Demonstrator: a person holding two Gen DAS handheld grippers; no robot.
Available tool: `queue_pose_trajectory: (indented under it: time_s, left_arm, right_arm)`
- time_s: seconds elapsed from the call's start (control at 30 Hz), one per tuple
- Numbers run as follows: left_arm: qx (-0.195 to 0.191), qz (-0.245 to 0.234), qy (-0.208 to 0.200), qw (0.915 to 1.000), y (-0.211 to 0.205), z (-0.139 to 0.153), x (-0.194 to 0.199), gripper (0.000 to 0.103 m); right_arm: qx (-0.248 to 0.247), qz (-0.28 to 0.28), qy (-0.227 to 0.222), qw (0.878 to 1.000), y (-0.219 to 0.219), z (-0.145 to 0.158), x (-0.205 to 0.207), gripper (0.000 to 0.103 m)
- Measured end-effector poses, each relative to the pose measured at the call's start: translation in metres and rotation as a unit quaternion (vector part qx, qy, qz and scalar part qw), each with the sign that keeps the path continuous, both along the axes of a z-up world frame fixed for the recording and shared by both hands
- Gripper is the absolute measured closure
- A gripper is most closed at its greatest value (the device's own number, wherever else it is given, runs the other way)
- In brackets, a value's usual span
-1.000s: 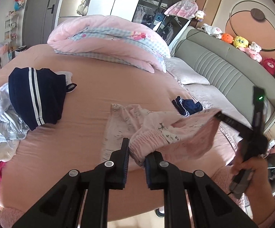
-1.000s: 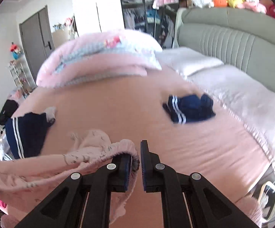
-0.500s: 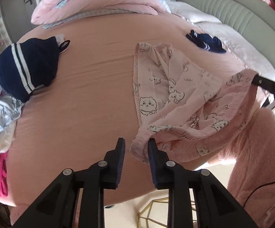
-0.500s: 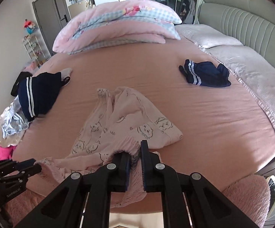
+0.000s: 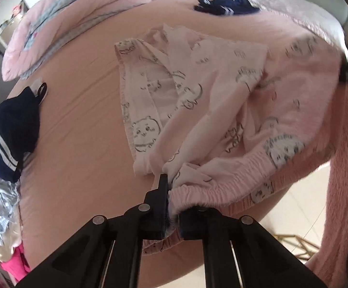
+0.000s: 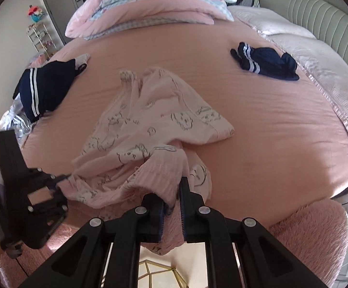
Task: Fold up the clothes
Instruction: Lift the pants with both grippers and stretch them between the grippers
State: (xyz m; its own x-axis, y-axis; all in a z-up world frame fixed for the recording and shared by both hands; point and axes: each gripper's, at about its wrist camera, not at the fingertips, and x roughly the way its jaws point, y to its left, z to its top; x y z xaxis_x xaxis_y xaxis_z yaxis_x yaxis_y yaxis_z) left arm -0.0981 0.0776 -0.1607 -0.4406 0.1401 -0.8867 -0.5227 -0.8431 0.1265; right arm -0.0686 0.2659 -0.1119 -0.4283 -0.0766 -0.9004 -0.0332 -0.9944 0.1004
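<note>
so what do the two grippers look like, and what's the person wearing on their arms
Both are matte black plastic. The left gripper and right gripper each have two angular arms with triangular cut-outs, round silver screw heads at the joints, and dark blue ribbed pads on the inner finger faces. No cables are visible. The person wears a fluffy pink sleeve.

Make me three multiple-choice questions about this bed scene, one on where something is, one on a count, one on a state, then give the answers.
1. Where do the pink printed pants lie?
A. on the pink bed sheet
B. on the grey headboard
C. on the floor

2. How many navy striped garments are on the bed?
A. one
B. two
C. four

3. What is the right tool doing?
A. hanging open above the bed
B. shut on the pants' waistband
C. holding a pillow

Answers: 1 A, the legs spread over the pink bed sheet; 2 B, one at left, one at right; 3 B, gathered waistband sits between its jaws.
</note>
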Motion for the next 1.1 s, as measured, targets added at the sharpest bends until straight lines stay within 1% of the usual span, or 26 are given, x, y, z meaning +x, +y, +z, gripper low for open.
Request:
queue_pose_trajectory:
  time_s: [0.07, 0.13, 0.23, 0.27, 0.3, 0.37, 0.4, 0.43, 0.47, 0.53, 0.6, 0.63, 0.73, 0.8, 0.83, 0.87, 0.9, 0.97, 1.0, 1.03, 1.1]
  left_arm:
    - [0.047, 0.032, 0.009, 0.9983, -0.016, 0.024, -0.007, 0.098]
    - [0.083, 0.050, 0.028, 0.9949, -0.032, 0.050, -0.008, 0.098]
    - [0.108, 0.080, 0.054, 0.9895, -0.046, 0.081, -0.007, 0.098]
    - [0.111, 0.088, 0.064, 0.9878, -0.050, 0.089, -0.004, 0.098]
    - [0.115, 0.095, 0.073, 0.9862, -0.055, 0.096, -0.001, 0.098]
    - [0.132, 0.103, 0.084, 0.9822, -0.064, 0.108, 0.005, 0.098]
    - [0.140, 0.112, 0.089, 0.9797, -0.065, 0.113, 0.008, 0.098]
    - [0.146, 0.120, 0.093, 0.9776, -0.067, 0.117, 0.010, 0.098]
    - [0.149, 0.127, 0.096, 0.9758, -0.072, 0.119, 0.011, 0.098]
    - [0.146, 0.143, 0.099, 0.9738, -0.079, 0.117, 0.012, 0.098]
    - [0.138, 0.153, 0.093, 0.9740, -0.085, 0.112, 0.012, 0.098]
    - [0.138, 0.159, 0.086, 0.9738, -0.089, 0.108, 0.012, 0.098]
    - [0.143, 0.165, 0.072, 0.9732, -0.093, 0.104, 0.012, 0.097]
    - [0.160, 0.164, 0.088, 0.9695, -0.093, 0.118, 0.012, 0.097]
    - [0.167, 0.160, 0.109, 0.9668, -0.092, 0.133, 0.013, 0.097]
    - [0.173, 0.151, 0.140, 0.9632, -0.091, 0.156, 0.014, 0.098]
    - [0.183, 0.141, 0.172, 0.9576, -0.091, 0.182, 0.015, 0.098]
    - [0.221, 0.119, 0.229, 0.9407, -0.096, 0.239, 0.020, 0.098]
    - [0.236, 0.109, 0.256, 0.9313, -0.100, 0.266, 0.024, 0.098]
    - [0.242, 0.102, 0.280, 0.9233, -0.103, 0.290, 0.028, 0.098]
    - [0.248, 0.090, 0.326, 0.9077, -0.109, 0.334, 0.038, 0.098]
  right_arm:
    - [0.008, -0.002, -0.032, 0.999, 0.001, -0.021, 0.001, 0.093]
    - [0.006, -0.025, -0.070, 0.997, 0.007, -0.046, 0.003, 0.093]
    - [-0.016, -0.043, -0.081, 0.996, 0.011, -0.058, 0.006, 0.088]
    - [-0.013, -0.038, -0.080, 0.996, 0.008, -0.057, 0.007, 0.086]
    - [-0.012, -0.027, -0.076, 0.997, 0.004, -0.055, 0.007, 0.079]
    - [-0.018, -0.003, -0.066, 0.998, -0.005, -0.052, 0.007, 0.078]
    - [-0.020, 0.000, -0.056, 0.998, -0.007, -0.051, 0.007, 0.080]
    - [-0.020, 0.002, -0.046, 0.999, -0.008, -0.049, 0.008, 0.089]
    - [-0.015, 0.004, -0.035, 0.999, -0.008, -0.046, 0.007, 0.092]
    - [0.010, 0.000, -0.005, 1.000, -0.006, -0.033, 0.004, 0.096]
    - [0.034, -0.008, 0.042, 0.999, 0.000, -0.005, -0.001, 0.096]
    - [0.043, -0.013, 0.071, 0.997, 0.004, 0.014, -0.005, 0.097]
    - [0.051, -0.027, 0.165, 0.985, 0.017, 0.088, -0.015, 0.097]
    - [0.047, -0.017, 0.210, 0.976, 0.018, 0.139, -0.024, 0.097]
    - [0.047, -0.010, 0.232, 0.972, 0.016, 0.163, -0.028, 0.097]
    - [0.054, -0.002, 0.257, 0.965, 0.012, 0.188, -0.031, 0.097]
    - [0.063, 0.006, 0.282, 0.957, 0.008, 0.214, -0.033, 0.097]
    - [0.075, 0.016, 0.339, 0.938, 0.001, 0.265, -0.029, 0.097]
    - [0.068, 0.021, 0.364, 0.929, 0.000, 0.291, -0.027, 0.097]
    - [0.055, 0.025, 0.386, 0.920, 0.001, 0.316, -0.023, 0.097]
    - [0.036, 0.031, 0.416, 0.908, 0.001, 0.356, -0.019, 0.097]
